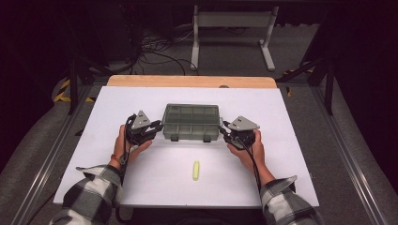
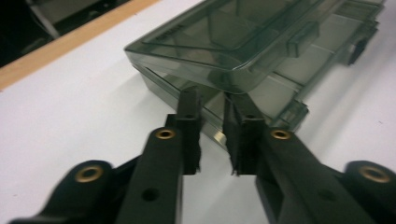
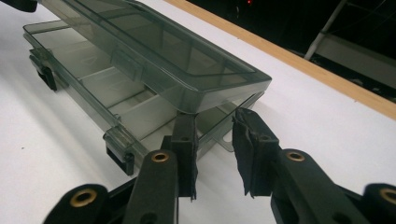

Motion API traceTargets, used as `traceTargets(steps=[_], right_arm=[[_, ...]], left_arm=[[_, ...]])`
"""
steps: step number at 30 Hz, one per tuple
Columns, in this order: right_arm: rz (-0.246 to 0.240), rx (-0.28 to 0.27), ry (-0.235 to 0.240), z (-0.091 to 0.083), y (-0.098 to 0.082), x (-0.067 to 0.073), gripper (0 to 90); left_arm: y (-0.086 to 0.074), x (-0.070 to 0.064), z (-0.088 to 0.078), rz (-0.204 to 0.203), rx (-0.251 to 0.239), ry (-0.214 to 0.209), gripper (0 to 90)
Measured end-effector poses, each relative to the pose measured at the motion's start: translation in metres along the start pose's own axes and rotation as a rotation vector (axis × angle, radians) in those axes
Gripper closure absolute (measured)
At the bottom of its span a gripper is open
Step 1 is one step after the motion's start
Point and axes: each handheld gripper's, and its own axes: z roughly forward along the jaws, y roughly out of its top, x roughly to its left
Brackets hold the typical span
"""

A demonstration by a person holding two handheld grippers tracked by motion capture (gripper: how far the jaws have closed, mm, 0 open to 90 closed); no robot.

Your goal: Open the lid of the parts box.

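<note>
A smoky translucent compartment box (image 1: pixel 191 121) lies in the middle of the white table (image 1: pixel 286 164). Its lid is ajar, lifted a little off the base. My left gripper (image 1: pixel 159 126) is at the box's left end and my right gripper (image 1: pixel 224 129) at its right end. In the left gripper view the box (image 2: pixel 224 42) has its raised lid corner just above the narrowly parted gripper (image 2: pixel 212 100). The right gripper view shows the box (image 3: pixel 154 51) with one jaw of the gripper (image 3: pixel 215 119) under the lid corner and the other outside the end wall. Neither pair of pads presses on anything.
A small yellow piece (image 1: pixel 196 170) lies on the table in front of the box, between the person's forearms. A wooden strip (image 1: pixel 187 81) runs along the far edge. Behind the table stand a white frame (image 1: pixel 232 21) and loose cables on the floor.
</note>
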Motion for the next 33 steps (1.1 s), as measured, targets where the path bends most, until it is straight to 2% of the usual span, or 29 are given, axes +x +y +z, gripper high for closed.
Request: traceTargets(steps=[4,7,12,17,18,27,31,33], right_arm=[[-0.031,-0.012,-0.018,0.000,0.003,0.001,68.3],[-0.036,-0.027,-0.020,-0.001,0.006,0.001,67.9],[-0.050,-0.036,-0.019,-0.001,0.011,0.002,67.8],[-0.073,-0.039,-0.032,-0.001,0.018,0.002,68.5],[-0.072,-0.039,-0.029,-0.001,0.019,0.002,68.6],[-0.066,-0.044,-0.047,0.001,0.031,-0.003,68.4],[-0.050,-0.041,-0.042,0.002,0.037,-0.006,68.5],[-0.048,-0.043,-0.045,0.002,0.041,-0.008,69.0]], left_arm=[[0.001,-0.002,0.003,0.030,0.003,0.014,67.7],[0.002,-0.004,0.005,0.039,0.010,0.022,63.9],[0.008,-0.006,0.007,0.070,0.011,0.082,53.2],[0.021,-0.003,0.003,0.081,-0.024,0.101,53.5],[0.023,-0.003,0.004,0.078,-0.027,0.089,54.8],[0.036,0.000,0.006,0.112,-0.036,0.098,60.8],[0.039,0.004,0.006,0.095,-0.042,0.091,64.1],[0.041,0.006,0.006,0.102,-0.037,0.100,66.0]])
